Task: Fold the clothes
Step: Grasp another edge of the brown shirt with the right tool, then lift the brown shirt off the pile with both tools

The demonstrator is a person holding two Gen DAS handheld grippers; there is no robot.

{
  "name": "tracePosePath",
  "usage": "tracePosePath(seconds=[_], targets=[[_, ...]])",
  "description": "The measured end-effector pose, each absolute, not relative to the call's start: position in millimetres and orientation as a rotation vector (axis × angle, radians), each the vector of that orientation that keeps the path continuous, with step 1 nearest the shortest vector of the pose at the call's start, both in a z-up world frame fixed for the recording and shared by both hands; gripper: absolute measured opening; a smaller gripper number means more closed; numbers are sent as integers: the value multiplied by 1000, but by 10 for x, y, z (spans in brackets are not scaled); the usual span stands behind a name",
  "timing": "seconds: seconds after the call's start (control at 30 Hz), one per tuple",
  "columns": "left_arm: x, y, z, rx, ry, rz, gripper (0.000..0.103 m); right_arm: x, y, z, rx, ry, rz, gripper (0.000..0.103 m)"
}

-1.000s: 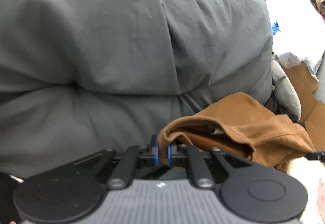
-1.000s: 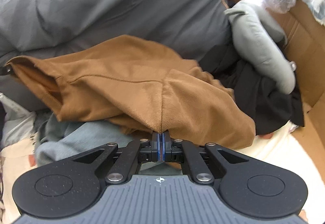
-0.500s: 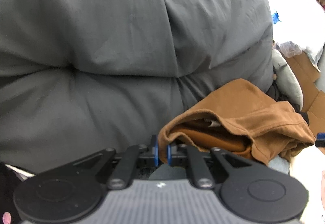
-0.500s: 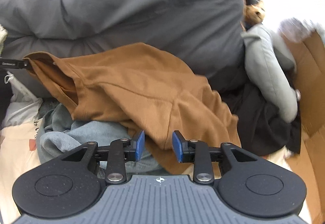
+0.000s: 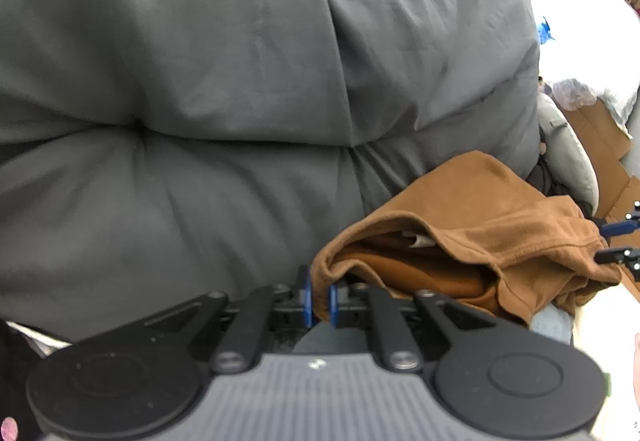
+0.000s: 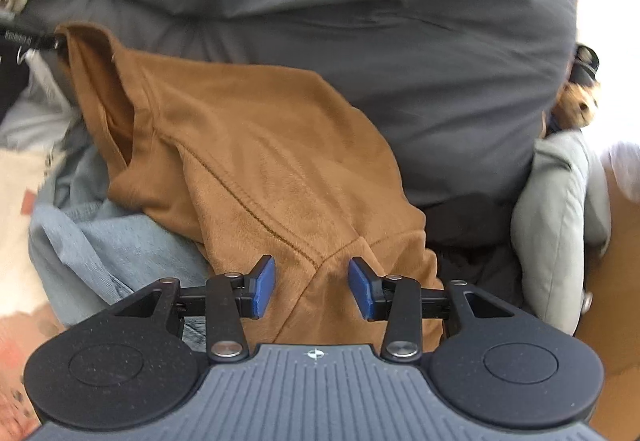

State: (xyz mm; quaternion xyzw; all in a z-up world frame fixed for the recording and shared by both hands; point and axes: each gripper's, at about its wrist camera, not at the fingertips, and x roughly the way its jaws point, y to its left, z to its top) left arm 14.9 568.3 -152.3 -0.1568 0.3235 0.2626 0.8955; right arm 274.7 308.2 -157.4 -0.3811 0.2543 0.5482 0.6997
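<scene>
- The brown garment (image 6: pixel 256 169) lies rumpled across a pile of other clothes, its far side leaning against the big grey cushions (image 5: pixel 240 81); one edge is lifted off to my left.
- My left gripper (image 5: pixel 318 297) has its jaws clamped on that lifted edge, which looks like the hem or an opening, with the inner layer showing beyond it.
- My right gripper (image 6: pixel 312 289) has its jaws wide apart, straddling a seam junction low on the garment without pinching anything.
- I judge the step in hand to be taking a second hold so the garment can be pulled flat. To do it well I would close on one layer at the seam, not a bunch, and keep the left hold taut so the cloth spreads instead of dragging.
- The plush fabric looks soft and thick, so I expect it to slump and hide its own edges.
- Under it sits a pale blue garment (image 6: pixel 104 241); I should avoid catching that with the right jaws.
- A black garment (image 6: pixel 472 253) and a light grey pillow (image 6: pixel 560 225) lie to the right, touching the pile.
- There is no flat bare surface close by; a cardboard box (image 5: pixel 600 145) stands at the right and a plush toy (image 6: pixel 580 101) beside the cushions.
</scene>
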Motion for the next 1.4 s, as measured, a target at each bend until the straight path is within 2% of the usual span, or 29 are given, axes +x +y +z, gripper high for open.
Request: tracePosePath(seconds=[0.1, 0.5, 0.57, 0.63, 0.73, 0.8, 1.2, 1.4], targets=[[156, 5697, -1538, -328, 673, 542, 9, 2739, 3167, -1622, -934, 542, 1258, 56], [169, 5752, -1611, -341, 682, 540, 9, 2614, 3435, -1794, -1221, 436, 1380, 54], [174, 5762, -1623, -342, 684, 539, 9, 2639, 3471, -1839, -1240, 456, 1381, 49], [174, 5773, -1631, -341, 685, 538, 9, 2653, 3484, -1871, -1256, 468, 1380, 31], [171, 5784, -1636, -341, 686, 536, 9, 2654, 3458, -1864, -1267, 472, 1378, 14], [129, 5714, -1643, -344, 682, 549, 9, 2638, 3419, -1824, -1266, 462, 1376, 8], [224, 5632, -1592, -305, 674, 525, 9, 2613, 2833, -1352, -1067, 519, 1317, 6], [330, 5618, -1637, -294, 683, 527, 9, 2513, 2781, -1611, -1088, 509, 1336, 8]])
